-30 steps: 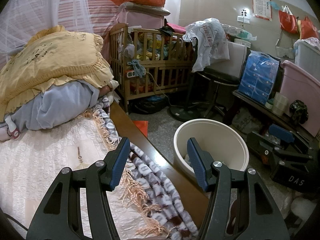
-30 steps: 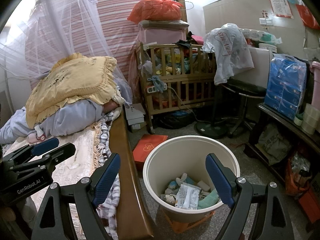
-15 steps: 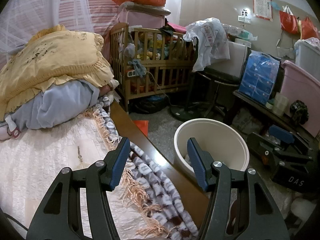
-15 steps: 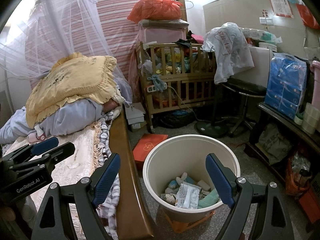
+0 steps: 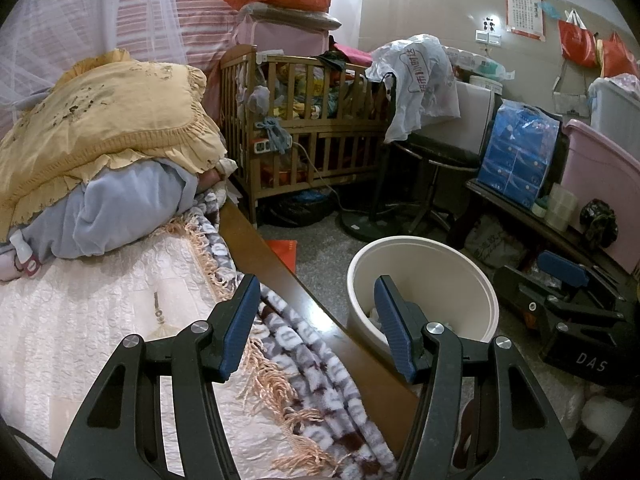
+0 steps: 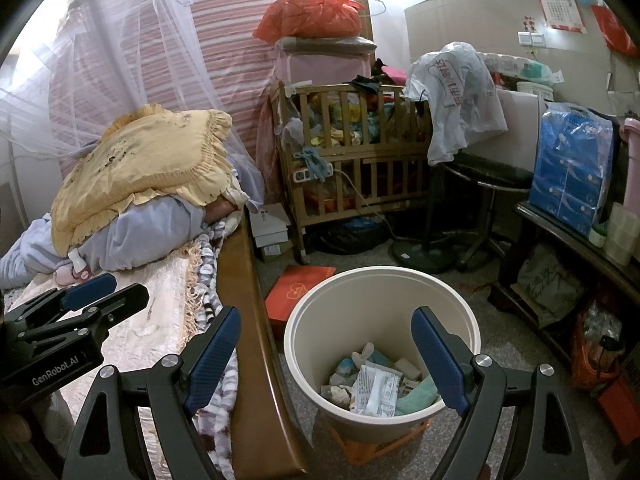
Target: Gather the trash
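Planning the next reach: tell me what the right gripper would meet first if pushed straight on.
Probably the cream trash bin: the open, empty right gripper points down into its mouth, so it likely reaches the wrappers inside. Depth is unclear.

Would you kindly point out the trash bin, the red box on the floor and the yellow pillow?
trash bin (image 6: 384,276): right wrist view, far rim.
red box (image 6: 298,290): right wrist view, middle of lid.
yellow pillow (image 6: 148,164): right wrist view, middle of top face.
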The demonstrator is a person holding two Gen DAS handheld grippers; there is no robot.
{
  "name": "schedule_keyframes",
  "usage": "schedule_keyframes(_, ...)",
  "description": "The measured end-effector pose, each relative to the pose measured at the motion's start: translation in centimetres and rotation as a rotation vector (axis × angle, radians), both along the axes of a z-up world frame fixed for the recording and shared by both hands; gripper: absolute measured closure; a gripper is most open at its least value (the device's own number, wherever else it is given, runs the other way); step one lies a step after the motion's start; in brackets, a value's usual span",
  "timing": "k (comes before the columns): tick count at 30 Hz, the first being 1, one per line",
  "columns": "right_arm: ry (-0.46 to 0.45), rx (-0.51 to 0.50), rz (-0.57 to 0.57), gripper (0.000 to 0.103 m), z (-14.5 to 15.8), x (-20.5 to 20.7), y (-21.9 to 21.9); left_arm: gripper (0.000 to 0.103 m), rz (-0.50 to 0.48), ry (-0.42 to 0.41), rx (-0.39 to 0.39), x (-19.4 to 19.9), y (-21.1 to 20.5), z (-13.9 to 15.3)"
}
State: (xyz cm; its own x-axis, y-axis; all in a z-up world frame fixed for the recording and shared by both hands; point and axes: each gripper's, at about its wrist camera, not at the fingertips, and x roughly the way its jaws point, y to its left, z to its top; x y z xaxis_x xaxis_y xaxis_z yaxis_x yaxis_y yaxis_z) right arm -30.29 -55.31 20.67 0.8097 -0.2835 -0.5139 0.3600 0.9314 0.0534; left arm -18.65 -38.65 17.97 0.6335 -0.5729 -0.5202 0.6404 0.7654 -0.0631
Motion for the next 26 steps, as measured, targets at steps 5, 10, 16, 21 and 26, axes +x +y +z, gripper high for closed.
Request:
schedule_keyframes(5, 0.001, 0.000, 0.000, 0.018, 0.02, 0.04, -0.06, 0.045, 0.000, 0.002, 0.001, -0.03, -0.19, -0.15)
schedule_keyframes(10, 0.002, 0.001, 0.001, 0.018, 0.05, 0.13, -0.18, 0.045, 0.000, 0.003, 0.002, -0.04, -0.58, -0.30)
schedule_keyframes(16, 0.002, 0.002, 0.001, 0.017, 0.05, 0.14, -0.21, 0.045, -0.005, 0.011, 0.003, -0.10, -0.92, -0.39)
schedule_keyframes(21, 0.003, 0.002, 0.001, 0.017, 0.10, 0.16, -0.18, 0.045, -0.011, 0.008, -0.001, -0.15, -0.91, -0.33)
schedule_keyframes(26, 0.009, -0.003, 0.008, 0.017, -0.24, -0.15, 0.09, 0.045, -0.013, 0.004, 0.000, -0.48, -0.31, 0.25)
